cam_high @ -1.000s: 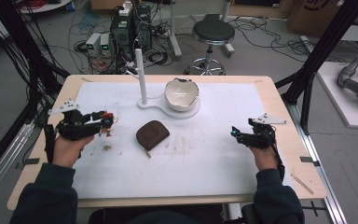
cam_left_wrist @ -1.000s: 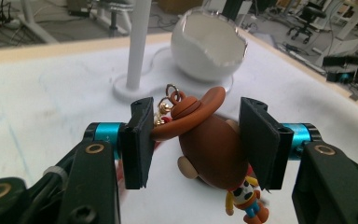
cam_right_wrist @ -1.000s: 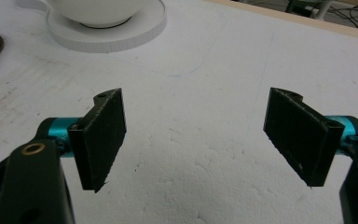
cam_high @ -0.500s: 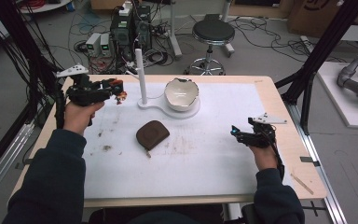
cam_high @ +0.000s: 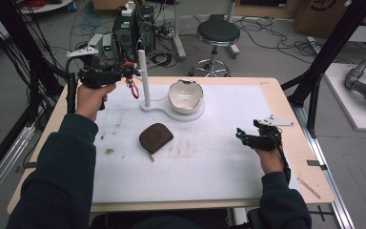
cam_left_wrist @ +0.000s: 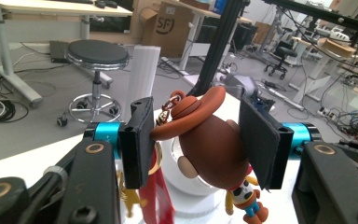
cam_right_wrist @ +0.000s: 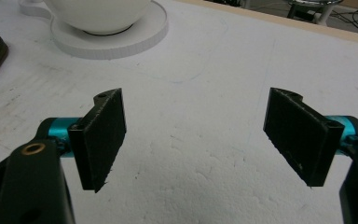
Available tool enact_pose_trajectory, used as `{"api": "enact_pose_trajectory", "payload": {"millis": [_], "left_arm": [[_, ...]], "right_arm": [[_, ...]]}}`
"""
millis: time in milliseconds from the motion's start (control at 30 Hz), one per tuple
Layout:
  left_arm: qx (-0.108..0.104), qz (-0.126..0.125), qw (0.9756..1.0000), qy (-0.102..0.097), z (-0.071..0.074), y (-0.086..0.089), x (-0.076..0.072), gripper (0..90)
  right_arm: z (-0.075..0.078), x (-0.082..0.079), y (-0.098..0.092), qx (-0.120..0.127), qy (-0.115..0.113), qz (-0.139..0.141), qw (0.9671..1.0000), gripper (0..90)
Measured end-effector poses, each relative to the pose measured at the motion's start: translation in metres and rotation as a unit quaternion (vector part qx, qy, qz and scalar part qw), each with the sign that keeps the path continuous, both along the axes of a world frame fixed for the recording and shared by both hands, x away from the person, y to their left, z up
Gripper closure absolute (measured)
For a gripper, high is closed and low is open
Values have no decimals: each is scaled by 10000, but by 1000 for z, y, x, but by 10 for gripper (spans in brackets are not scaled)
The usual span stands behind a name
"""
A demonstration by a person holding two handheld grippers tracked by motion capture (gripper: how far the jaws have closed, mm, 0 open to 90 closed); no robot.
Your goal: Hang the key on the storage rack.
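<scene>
Left tool (cam_left_wrist: 193, 140) is clamped on a cowboy keychain (cam_left_wrist: 205, 140), with the white post (cam_high: 144, 78) just ahead of it. Right tool (cam_right_wrist: 193, 140) stands wide open and holds nothing, low over the counter (cam_right_wrist: 205, 186).

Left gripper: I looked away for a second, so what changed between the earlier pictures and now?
The left gripper, shut on the cowboy keychain, lifted it off the mat and carried it up and away to the white post. The right gripper, wallet and bowl stayed put.
</scene>
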State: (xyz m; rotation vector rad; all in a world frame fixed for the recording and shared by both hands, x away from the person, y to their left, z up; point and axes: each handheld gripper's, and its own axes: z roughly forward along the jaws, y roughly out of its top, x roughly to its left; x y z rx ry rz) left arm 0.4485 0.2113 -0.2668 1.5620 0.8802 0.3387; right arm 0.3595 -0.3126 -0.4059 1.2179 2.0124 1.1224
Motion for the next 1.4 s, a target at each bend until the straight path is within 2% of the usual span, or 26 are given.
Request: {"api": "enact_pose_trajectory", "payload": {"millis": [133,167,567,833,1067,1133,1267,1400], "left_arm": [[-77,-13,10000,-21,3,-3,4,469],[-171,-35,9998,-20,3,-5,5,469],[-230,-336,9992,-48,8,-18,6,469],[-167,-292,9994,-21,11,-23,11,469],[-102,-232,9997,55,6,-23,13,469],[-154,-152,9997,78,3,-20,13,469],[-205,-148,9996,81,2,-18,14,469],[-235,-106,9997,12,5,-17,13,469]], "right_arm": [[0,0,0,3,1,12,10000,212],[0,0,0,11,1,10,10000,212],[0,1,0,6,-7,25,10000,212],[0,1,0,13,-5,39,10000,212],[0,1,-1,19,19,36,10000,212],[0,0,-1,18,6,40,10000,212],[0,0,0,21,4,38,10000,212],[0,1,0,7,12,52,10000,212]]}}
